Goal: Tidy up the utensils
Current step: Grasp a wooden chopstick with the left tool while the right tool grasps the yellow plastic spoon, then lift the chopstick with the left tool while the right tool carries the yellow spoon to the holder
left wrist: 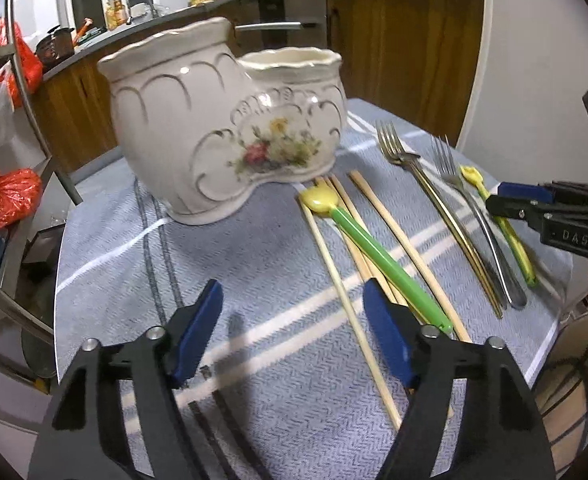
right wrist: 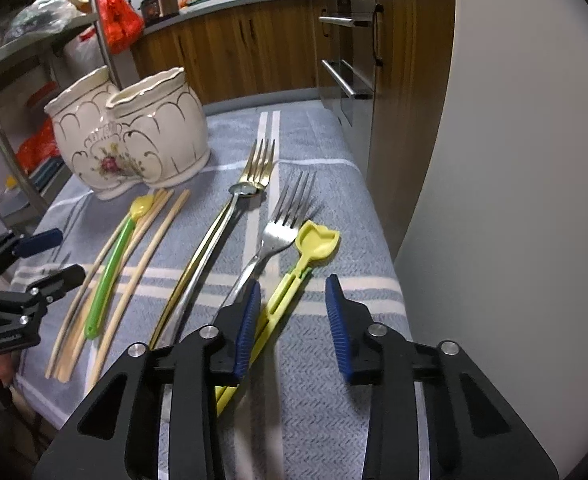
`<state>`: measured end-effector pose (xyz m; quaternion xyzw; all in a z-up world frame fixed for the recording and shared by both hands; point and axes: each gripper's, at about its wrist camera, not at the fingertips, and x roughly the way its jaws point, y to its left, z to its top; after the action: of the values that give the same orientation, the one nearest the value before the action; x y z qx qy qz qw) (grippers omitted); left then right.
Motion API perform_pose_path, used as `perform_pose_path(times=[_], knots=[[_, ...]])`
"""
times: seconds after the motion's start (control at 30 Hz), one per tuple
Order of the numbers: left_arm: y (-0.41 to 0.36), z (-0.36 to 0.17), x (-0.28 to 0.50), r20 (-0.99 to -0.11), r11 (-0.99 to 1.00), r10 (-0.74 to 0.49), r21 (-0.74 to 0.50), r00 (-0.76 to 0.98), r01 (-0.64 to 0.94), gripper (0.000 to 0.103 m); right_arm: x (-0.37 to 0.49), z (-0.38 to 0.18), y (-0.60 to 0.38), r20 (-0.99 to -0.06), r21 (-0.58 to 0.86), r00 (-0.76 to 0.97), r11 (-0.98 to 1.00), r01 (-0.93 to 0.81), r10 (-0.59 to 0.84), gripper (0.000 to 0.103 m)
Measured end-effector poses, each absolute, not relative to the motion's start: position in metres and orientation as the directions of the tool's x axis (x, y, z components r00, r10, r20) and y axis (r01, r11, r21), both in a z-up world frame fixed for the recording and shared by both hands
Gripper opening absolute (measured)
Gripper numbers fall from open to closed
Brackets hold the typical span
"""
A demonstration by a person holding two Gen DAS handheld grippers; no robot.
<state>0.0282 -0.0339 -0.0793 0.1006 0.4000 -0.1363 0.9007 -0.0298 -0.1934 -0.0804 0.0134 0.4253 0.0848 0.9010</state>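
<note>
A blue-grey striped woven cloth (right wrist: pixel 325 184) covers the table; wooden kitchen cabinets (right wrist: pixel 234 56) stand behind. Forks, chopsticks and plastic spoons lie beside the cream ceramic two-pot holder (left wrist: pixel 222 128). The left gripper (left wrist: pixel 294 328) and the right gripper (right wrist: pixel 294 320) are both unclenched and, it seems, grasp nothing.

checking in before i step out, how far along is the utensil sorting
Nothing looks done: both cups of the ceramic holder look empty. Nothing is in hand; the left gripper and right gripper hover open. Left: chopsticks, two forks, plastic spoons.
</note>
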Motion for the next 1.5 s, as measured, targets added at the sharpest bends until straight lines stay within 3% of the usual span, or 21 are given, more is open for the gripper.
perform_pose_path(times=[0.17,0.3,0.4,0.43,0.47,0.77,1.07,1.37,1.5], knots=[[-0.045,-0.083,0.031,-0.767,0.935,-0.154,0.090,0.623,0.342,0.052,-0.024,-0.082,-0.192,-0.769,0.086,0.619,0.986,-0.144,0.158,0.032],[-0.047,-0.083,0.042,-0.792,0.937,-0.198,0.020,0.578,0.348,0.038,-0.019,-0.082,-0.191,-0.770,0.057,0.623,0.987,-0.149,0.139,0.024],[-0.046,-0.083,0.045,-0.793,0.942,-0.182,0.030,0.581,0.335,0.021,-0.017,-0.082,-0.196,-0.768,0.068,0.623,0.987,-0.147,0.146,0.014],[-0.045,-0.083,0.046,-0.795,0.944,-0.176,0.030,0.581,0.327,0.007,-0.017,-0.082,-0.197,-0.767,0.072,0.624,0.986,-0.148,0.150,0.013],[-0.044,-0.083,0.046,-0.798,0.946,-0.174,0.029,0.577,0.324,0.005,-0.017,-0.081,-0.197,-0.769,0.074,0.621,0.986,-0.150,0.152,0.011],[-0.022,-0.073,0.030,-0.762,0.954,-0.131,0.076,0.634,0.289,0.004,-0.034,-0.066,-0.190,-0.717,0.046,0.677,0.981,-0.188,0.164,0.010],[-0.001,-0.023,-0.007,-0.553,0.964,-0.131,0.121,0.823,0.235,0.004,-0.069,-0.024,-0.165,-0.499,0.037,0.823,0.956,-0.293,0.271,0.010],[0.023,0.040,0.006,-0.363,0.963,-0.251,0.004,0.897,0.271,0.004,-0.044,0.022,-0.134,-0.330,0.064,0.868,0.926,-0.371,0.371,0.010],[0.033,0.068,0.029,-0.277,0.956,-0.290,-0.034,0.916,0.292,0.004,-0.005,0.037,-0.126,-0.289,0.160,0.852,0.900,-0.406,0.436,0.010]])
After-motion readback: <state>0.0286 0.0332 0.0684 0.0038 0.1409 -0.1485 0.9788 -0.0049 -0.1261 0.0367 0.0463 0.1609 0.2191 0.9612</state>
